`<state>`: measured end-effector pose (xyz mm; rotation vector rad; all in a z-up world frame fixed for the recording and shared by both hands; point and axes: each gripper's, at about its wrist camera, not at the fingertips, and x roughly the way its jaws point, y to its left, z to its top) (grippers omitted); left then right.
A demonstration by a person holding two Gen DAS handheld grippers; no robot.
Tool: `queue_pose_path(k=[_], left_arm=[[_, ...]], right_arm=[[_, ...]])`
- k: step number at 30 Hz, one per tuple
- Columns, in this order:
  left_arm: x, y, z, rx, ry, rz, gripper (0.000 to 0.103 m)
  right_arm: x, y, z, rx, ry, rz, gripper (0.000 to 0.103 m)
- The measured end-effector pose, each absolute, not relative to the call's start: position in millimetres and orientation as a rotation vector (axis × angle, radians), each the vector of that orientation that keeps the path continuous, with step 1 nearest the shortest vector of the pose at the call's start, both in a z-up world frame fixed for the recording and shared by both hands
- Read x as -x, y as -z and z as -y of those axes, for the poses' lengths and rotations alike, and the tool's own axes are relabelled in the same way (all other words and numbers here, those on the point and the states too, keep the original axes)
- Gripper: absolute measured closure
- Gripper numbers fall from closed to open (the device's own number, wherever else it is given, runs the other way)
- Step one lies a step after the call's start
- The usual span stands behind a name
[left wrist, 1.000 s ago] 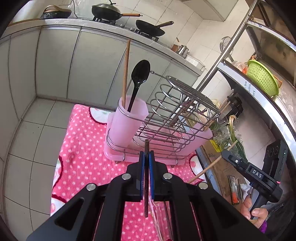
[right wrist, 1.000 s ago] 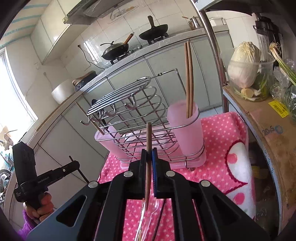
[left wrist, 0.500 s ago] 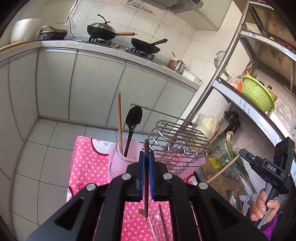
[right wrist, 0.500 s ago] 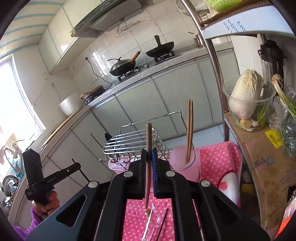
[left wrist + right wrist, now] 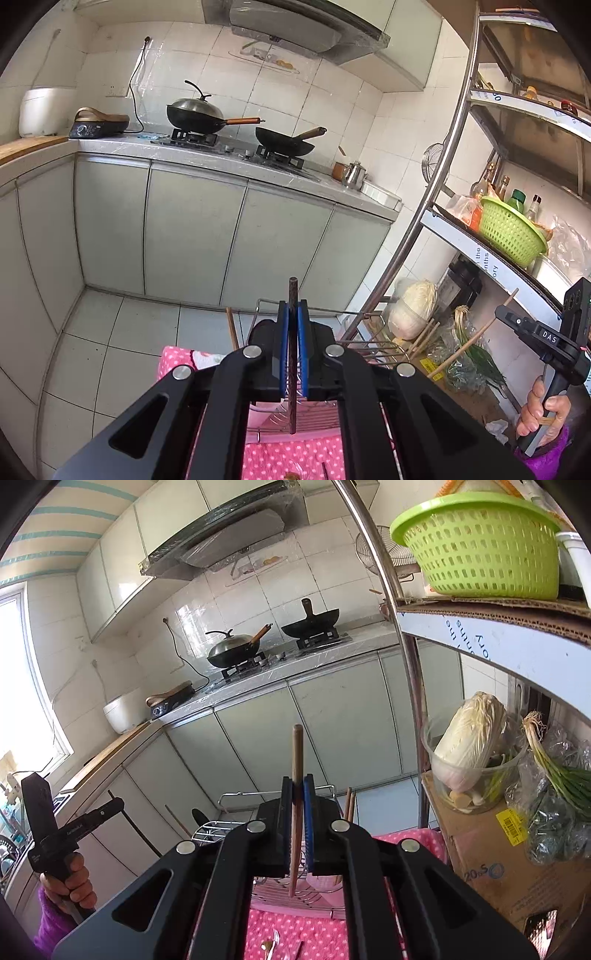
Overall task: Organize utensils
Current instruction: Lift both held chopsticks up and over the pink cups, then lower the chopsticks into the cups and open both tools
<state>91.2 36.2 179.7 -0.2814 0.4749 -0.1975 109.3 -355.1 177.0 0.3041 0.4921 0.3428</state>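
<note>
Pressed tight on both sides: left gripper (image 5: 292,314) pinching a dark brown chopstick (image 5: 292,354), thin, upright, its top poking above the blue pads (image 5: 283,343). Right gripper (image 5: 297,788) clamped on a lighter wooden chopstick (image 5: 295,812), smooth, rounded at the top, slightly tilted. Held above the wire rack (image 5: 236,829) on the pink dotted cloth (image 5: 295,930), with 2 more chopsticks (image 5: 348,805) standing just behind the right pads.

Pink dotted cloth (image 5: 295,934) w/ wire rack (image 5: 317,893)
</note>
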Motion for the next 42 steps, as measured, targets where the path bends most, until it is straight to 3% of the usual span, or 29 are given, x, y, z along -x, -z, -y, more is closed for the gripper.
queue_pose_path(k=[15, 32, 42], left_arm=[[-136.3, -162.6, -28.8, 0.200, 0.112, -0.484, 0.099], [-183.1, -89.1, -20.6, 0.174, 0.093, -0.727, 0.099], [-188.7, -72.2, -12.0, 0.155, 0.109, -0.771, 0.099]], right_arm=[[-147.2, -160.4, 355.4, -0.217, -0.262, -0.550, 0.097], [-186.9, -107.2, 343.2, -0.198, -0.277, -0.743, 0.097], [-194.9, -86.0, 339.8, -0.214, -0.281, -0.789, 0.097]])
